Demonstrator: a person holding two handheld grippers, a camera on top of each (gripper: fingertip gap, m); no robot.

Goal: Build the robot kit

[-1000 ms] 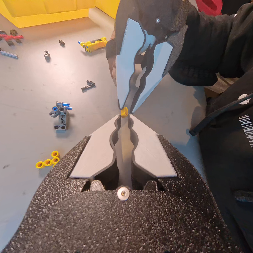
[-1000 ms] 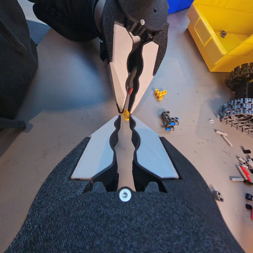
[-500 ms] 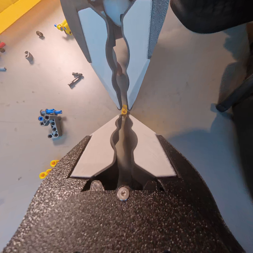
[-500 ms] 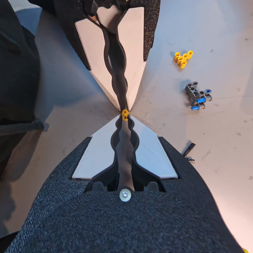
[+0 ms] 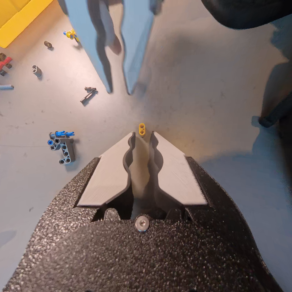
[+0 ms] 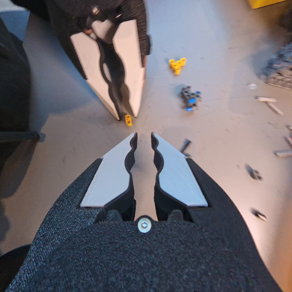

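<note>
A small yellow two-hole connector [image 5: 142, 129] lies on the grey table right in front of my left gripper [image 5: 143, 132]. That gripper is open, its tips either side of the piece with gaps and not pinching it. My right gripper [image 6: 143, 133] is open and empty, a short way back from the piece [image 6: 128, 120]. In the right wrist view the left gripper [image 6: 127, 117] stands over the piece, jaws apart. In the left wrist view the right gripper [image 5: 120, 92] hangs beyond it, blurred, jaws apart.
A grey-and-blue beam assembly [image 5: 63, 147] [image 6: 190, 98], a yellow cluster [image 6: 177, 64], a black pin [image 5: 88, 94], a grey connector [image 5: 37, 71] and red parts [image 5: 4, 61] lie scattered about. A yellow bin [image 5: 15, 20] stands at the far left. A person's dark sleeve [image 5: 244, 12] hangs overhead. Left tips to right tips: about 6 centimeters. My right gripper's tips are some 5 centimeters from the black pin [image 5: 88, 94]. Look for it in the right wrist view [image 6: 185, 149] too.
Both grippers were shut tip to tip on the yellow connector. Both have opened, the right one has drawn back, and the connector now rests on the table at the left gripper's tips.
</note>
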